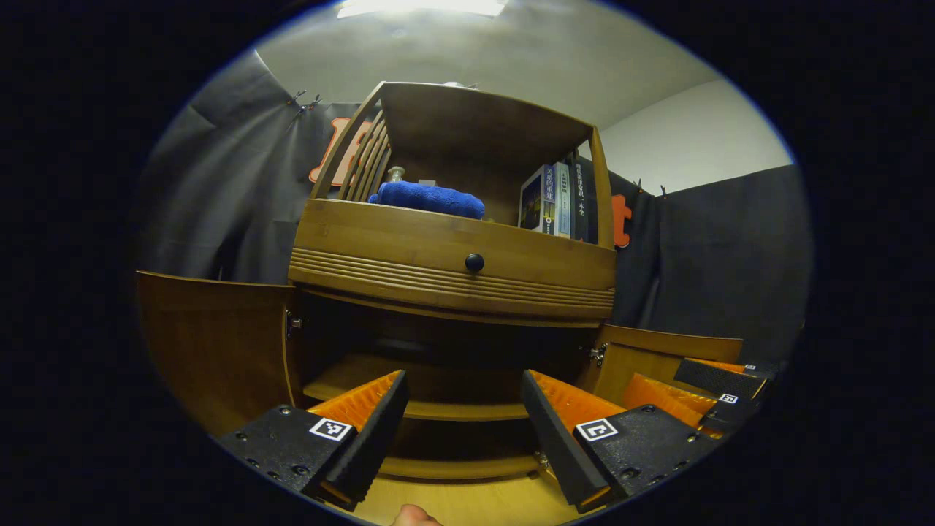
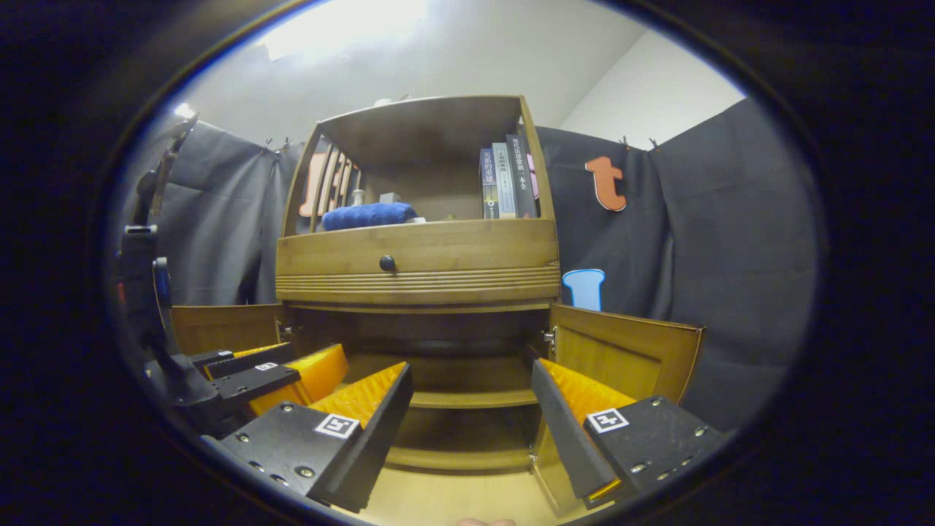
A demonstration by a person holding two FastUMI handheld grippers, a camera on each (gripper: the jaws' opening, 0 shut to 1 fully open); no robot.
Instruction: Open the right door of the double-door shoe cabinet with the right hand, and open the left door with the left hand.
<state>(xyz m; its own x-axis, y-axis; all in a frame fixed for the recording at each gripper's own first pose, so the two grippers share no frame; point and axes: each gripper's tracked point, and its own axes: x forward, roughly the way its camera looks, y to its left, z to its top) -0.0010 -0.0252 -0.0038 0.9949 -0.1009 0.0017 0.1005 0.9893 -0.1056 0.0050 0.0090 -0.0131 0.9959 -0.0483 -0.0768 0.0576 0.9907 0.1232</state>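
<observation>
At the bottom of the left gripper view, the left tongs stand spread wide w/ nothing between the fingers, aimed into the cabinet's dark lower bay; same story in the right gripper view, where the right tongs are spread and empty, pointed at the same opening. Each pair also shows in the other's view, low and off to the side, apart from the doors. Outward from there: the left door is swung out to the left on its hinge, the right door is swung out to the right, so both stand open and the inner shelf is exposed. Above sits the drawer front w/ its round knob, shut, and over that the top shelf w/ a blue towel and a row of books. Judgement: both opening steps look done, task approx. complete; neither pair touches a door. Next move prob. calls only for backing both pairs straight away from the cabinet w/o clipping the door edges, esp. the right door, which sits close beside the right tongs.
</observation>
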